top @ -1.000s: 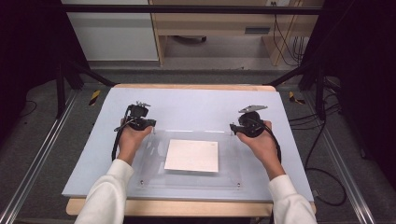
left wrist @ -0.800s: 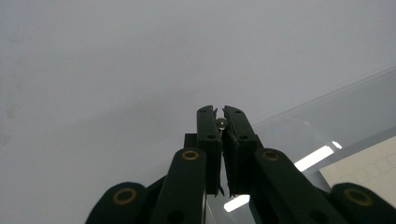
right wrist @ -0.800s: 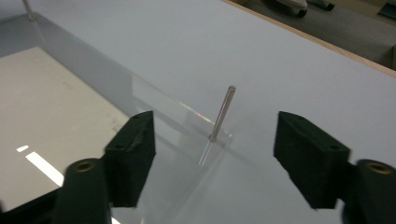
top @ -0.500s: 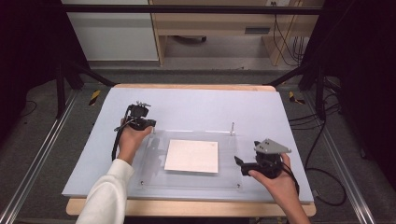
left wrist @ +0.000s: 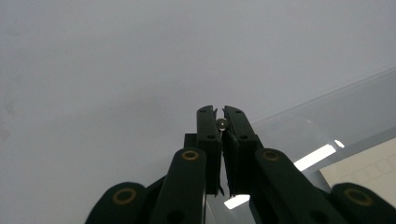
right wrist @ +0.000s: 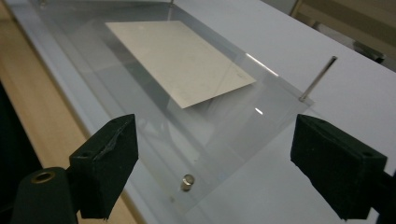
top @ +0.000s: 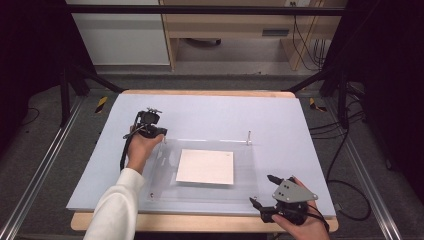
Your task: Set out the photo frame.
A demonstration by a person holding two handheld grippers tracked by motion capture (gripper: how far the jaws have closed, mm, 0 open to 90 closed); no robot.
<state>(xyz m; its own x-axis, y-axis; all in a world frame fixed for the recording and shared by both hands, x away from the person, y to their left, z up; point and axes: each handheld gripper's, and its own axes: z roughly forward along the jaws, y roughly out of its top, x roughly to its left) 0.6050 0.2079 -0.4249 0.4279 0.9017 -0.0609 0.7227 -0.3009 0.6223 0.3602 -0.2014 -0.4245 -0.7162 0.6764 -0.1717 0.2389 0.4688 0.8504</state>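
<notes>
- While the left gripper (top: 161,133) sits at the far left corner of the clear acrylic sheet (top: 245,172), its jaws are pressed together on a thin metal pin (left wrist: 221,123), whose rounded head shows between the pad tips in the left gripper view.
- In that same view the sheet's edge runs off to the right of the jaws, over the pale blue tabletop (left wrist: 116,70).
- The left hand (top: 141,150) wraps that gripper, its white sleeve (top: 115,210) coming in from the bottom of the high view.
- The right gripper (top: 263,191) is at the near right corner of the sheet, carried in the right hand (top: 302,227), with its grey three-cornered plate (top: 292,190) on top.
- Its jaws stand wide apart and have just eased slightly inward; no pad touches anything.
- Between those jaws, in the right gripper view, a short metal pin (right wrist: 187,182) stands in the sheet's near corner, apart from both pads.
- Farther off, a taller pin (right wrist: 317,78) rises at the sheet's far right corner, leaning in that view.
- A white paper square (top: 205,166) lies flat under the sheet, near its middle, well apart from both grippers.
- The sheet lies flat on the blue tabletop, whose wooden edge (top: 165,223) shows along the near side.
</notes>
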